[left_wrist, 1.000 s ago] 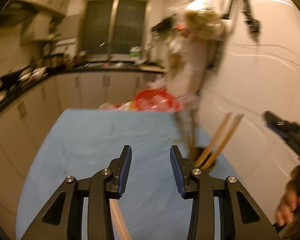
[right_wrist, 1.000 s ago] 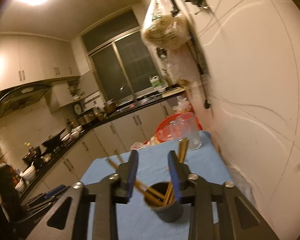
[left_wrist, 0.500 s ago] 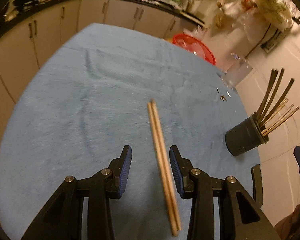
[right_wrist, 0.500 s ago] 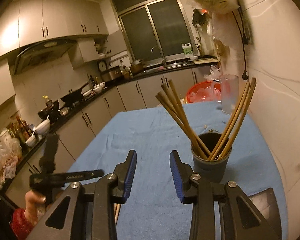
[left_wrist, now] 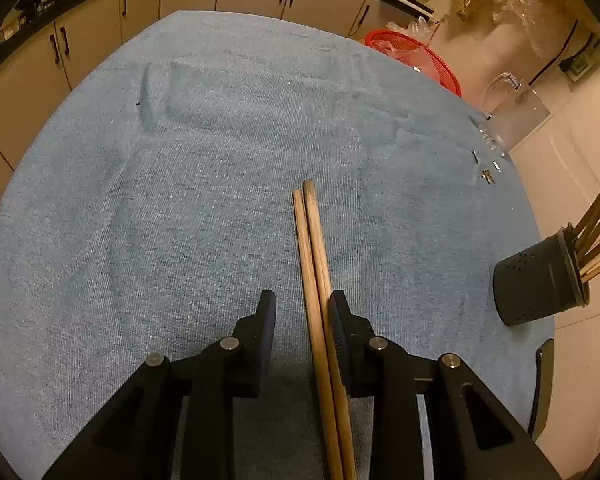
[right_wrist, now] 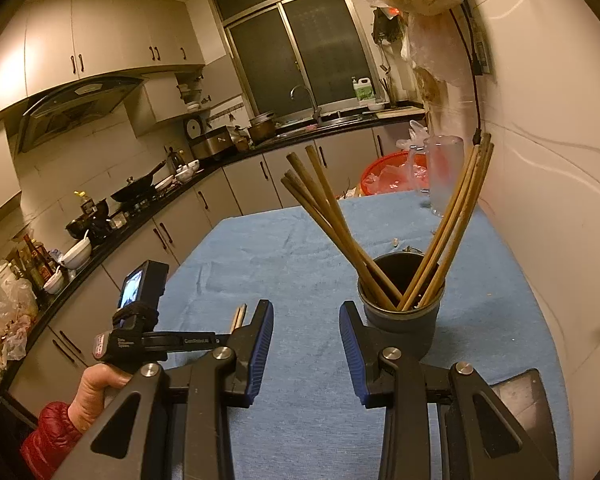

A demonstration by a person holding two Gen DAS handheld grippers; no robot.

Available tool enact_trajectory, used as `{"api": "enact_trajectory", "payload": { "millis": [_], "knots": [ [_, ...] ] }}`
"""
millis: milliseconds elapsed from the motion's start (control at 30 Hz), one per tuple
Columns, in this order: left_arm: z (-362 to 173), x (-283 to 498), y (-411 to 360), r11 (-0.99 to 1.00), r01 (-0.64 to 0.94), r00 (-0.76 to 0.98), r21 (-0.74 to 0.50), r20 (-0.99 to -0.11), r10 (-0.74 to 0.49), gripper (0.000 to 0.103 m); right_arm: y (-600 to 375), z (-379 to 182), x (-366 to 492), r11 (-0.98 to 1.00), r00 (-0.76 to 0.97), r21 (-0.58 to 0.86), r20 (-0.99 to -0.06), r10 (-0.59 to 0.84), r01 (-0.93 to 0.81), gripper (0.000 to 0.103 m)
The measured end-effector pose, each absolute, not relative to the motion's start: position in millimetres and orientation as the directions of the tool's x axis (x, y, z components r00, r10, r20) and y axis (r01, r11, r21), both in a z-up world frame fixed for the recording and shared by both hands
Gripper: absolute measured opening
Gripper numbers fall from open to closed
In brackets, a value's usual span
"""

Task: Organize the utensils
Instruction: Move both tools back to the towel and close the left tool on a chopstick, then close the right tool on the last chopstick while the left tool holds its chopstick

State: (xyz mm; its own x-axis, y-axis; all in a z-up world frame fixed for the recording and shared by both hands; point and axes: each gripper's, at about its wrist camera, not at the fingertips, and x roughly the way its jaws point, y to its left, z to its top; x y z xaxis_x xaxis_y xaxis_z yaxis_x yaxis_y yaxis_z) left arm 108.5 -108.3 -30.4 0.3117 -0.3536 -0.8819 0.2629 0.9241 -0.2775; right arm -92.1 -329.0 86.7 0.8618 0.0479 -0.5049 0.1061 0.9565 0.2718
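Observation:
A pair of wooden chopsticks [left_wrist: 314, 264] lies on the blue cloth, running between the jaws of my left gripper [left_wrist: 302, 312]. The jaws are open; the chopsticks lie against the right finger. The tips of the pair show in the right wrist view [right_wrist: 239, 315]. A dark holder [left_wrist: 538, 282] with several chopsticks stands at the right edge of the table. In the right wrist view the holder [right_wrist: 400, 308] stands just ahead of my open, empty right gripper [right_wrist: 306, 326].
A red basket [left_wrist: 418, 58] and a clear glass mug [left_wrist: 514, 114] stand at the table's far right corner. Small metal bits [left_wrist: 486, 168] lie near the mug. A white wall runs along the right. Kitchen counters with cookware [right_wrist: 140, 188] lie to the left.
My left gripper has dropped and moved forward over the chopsticks, which now lie between its jaws. My right gripper has drawn slightly nearer the holder.

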Motion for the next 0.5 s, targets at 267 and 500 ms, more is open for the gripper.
{"api": "enact_trajectory", "payload": {
  "millis": [267,500],
  "knots": [
    [-29,112,-112,0.935,0.282,0.340,-0.214,-0.890,-0.305,0.024,-313,83,-82,0.962,0.851,0.260,-0.522,0.066,0.085,0.037],
    [-28,116,-99,0.957,0.244,0.356,-0.160,-0.903,-0.241,0.008,-294,81,-70,0.971,0.829,0.229,-0.554,0.075,0.065,0.037]
  ]
}}
